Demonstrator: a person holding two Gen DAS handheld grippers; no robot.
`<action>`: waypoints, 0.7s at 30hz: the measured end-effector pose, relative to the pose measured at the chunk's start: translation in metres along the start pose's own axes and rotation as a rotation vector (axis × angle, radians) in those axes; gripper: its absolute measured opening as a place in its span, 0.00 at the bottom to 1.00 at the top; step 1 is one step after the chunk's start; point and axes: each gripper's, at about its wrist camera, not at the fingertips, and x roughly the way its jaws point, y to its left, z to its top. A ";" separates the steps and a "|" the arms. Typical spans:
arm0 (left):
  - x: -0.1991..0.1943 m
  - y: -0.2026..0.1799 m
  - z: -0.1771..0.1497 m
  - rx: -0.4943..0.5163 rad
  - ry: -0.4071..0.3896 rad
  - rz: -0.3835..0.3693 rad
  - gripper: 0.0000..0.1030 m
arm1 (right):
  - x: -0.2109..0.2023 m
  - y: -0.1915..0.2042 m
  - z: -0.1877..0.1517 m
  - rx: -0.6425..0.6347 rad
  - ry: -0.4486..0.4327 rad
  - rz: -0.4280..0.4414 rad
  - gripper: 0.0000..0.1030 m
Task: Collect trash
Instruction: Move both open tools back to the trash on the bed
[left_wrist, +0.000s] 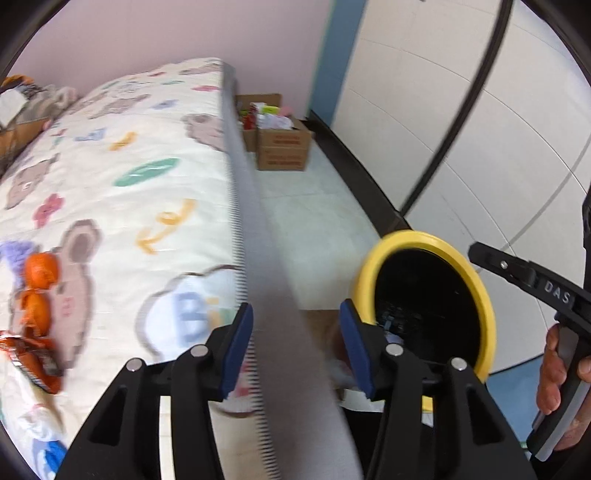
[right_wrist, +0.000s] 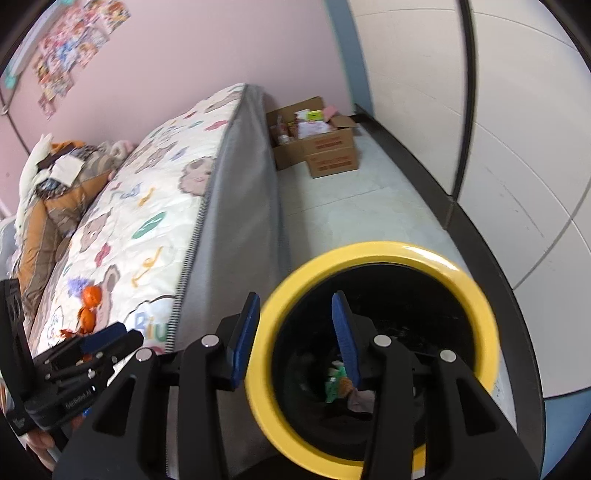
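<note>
Trash remaining to collect, an orange wrapper cluster (left_wrist: 38, 291), lies on the bed (left_wrist: 129, 192) near its front left area, well apart from the yellow-rimmed bin (right_wrist: 373, 354) that stands on the floor (right_wrist: 351, 206) beside the mattress edge. Some discarded items already rest at the bottom of the bin. Both tools are empty: the left gripper (left_wrist: 297, 350) has its jaws spread with nothing between them, positioned over the mattress edge, and the right gripper (right_wrist: 295, 339) has its jaws spread over the bin rim, one pad outside the rim and one over the opening. Risk, as a judgement: the right jaws straddle the rim, so a downward or closing motion could catch the rim and tip the bin, spilling its contents. A second risk is a poor pinch on the crinkled wrappers, which may slip or scatter. Both tools angle steeply downward. A hand (left_wrist: 554, 369) grips the right tool's handle at the right edge of the left wrist view.
</note>
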 end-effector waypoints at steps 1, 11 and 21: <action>-0.003 0.005 0.000 -0.007 -0.005 0.011 0.46 | 0.002 0.006 0.001 -0.008 0.002 0.008 0.39; -0.038 0.088 0.005 -0.106 -0.056 0.144 0.50 | 0.009 0.105 0.000 -0.139 0.027 0.125 0.44; -0.062 0.179 -0.010 -0.229 -0.054 0.228 0.50 | 0.024 0.203 -0.023 -0.275 0.099 0.222 0.45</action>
